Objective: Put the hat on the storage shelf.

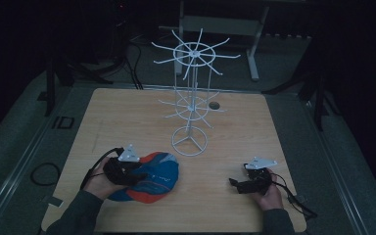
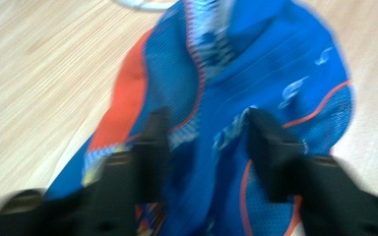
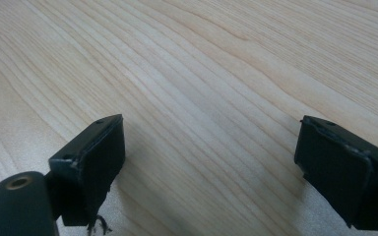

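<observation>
In the high view, a blue and orange cap point(image 1: 149, 182) is lying on the near left part of the wooden table point(image 1: 127, 117), and it is being touched by the left gripper point(image 1: 136, 177), which is being held in the person's left hand point(image 1: 100, 181). A white wire rack point(image 1: 191, 95) is standing upright behind the cap, at the middle of the table, its round base just beyond the cap's far edge. The right gripper point(image 1: 236, 186) is being held low over bare wood at the near right, well apart from cap and rack, in the right hand point(image 1: 270, 196).

In the left gripper view, which is being blurred by motion, the cap point(image 2: 256, 73) is being straddled by the two black jaws. The jaws are being held apart, with cloth lying between and under them; whether the cloth is being pressed by the pads cannot be told. A sliver of the rack's base point(image 2: 142, 4) is being shown at the top edge.

In the right gripper view, the jaws are being held wide apart just above the table point(image 3: 202, 73), with bare wood grain being seen between them.
</observation>
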`<state>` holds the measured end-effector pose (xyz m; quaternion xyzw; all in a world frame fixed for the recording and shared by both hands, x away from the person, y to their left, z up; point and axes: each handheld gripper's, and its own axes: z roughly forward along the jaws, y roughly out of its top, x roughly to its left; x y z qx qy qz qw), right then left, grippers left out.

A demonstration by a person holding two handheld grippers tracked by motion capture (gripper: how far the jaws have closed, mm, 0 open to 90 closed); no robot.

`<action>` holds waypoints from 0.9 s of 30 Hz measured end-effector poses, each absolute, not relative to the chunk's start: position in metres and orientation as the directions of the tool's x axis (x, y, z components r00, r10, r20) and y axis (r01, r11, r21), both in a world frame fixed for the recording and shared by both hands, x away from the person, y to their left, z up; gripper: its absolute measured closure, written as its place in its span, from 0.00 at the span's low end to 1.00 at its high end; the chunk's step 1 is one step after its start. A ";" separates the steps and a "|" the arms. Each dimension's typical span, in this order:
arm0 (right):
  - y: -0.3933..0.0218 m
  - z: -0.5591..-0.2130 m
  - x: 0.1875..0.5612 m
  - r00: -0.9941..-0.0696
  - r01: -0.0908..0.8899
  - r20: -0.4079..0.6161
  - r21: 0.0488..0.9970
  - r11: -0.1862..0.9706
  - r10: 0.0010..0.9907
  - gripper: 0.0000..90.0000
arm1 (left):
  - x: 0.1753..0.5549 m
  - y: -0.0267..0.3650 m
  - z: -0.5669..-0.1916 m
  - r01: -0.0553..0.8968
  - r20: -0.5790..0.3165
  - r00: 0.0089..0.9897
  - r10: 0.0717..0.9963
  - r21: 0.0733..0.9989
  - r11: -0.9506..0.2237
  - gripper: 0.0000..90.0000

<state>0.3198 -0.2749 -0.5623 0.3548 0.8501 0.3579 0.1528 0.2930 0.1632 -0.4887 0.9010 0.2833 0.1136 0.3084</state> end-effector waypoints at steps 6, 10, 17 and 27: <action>-0.275 -0.562 0.320 -0.701 0.494 -0.006 0.717 0.492 0.713 0.13 | 0.299 0.141 -0.487 0.393 0.016 0.862 0.506 0.609 -0.689 0.22; -0.275 -0.562 0.320 -0.701 0.494 -0.006 0.717 0.492 0.713 0.13 | 0.299 0.129 -0.489 0.366 0.038 0.881 0.471 0.575 -0.732 0.17; -0.275 -0.562 0.320 -0.701 0.494 -0.006 0.717 0.492 0.713 0.13 | 0.303 0.126 -0.497 0.386 0.110 0.854 0.508 0.520 -0.762 0.40; -0.275 -0.562 0.320 -0.701 0.494 -0.005 0.717 0.492 0.713 0.13 | 0.309 0.138 -0.488 0.438 0.093 0.812 0.577 0.556 -0.706 0.96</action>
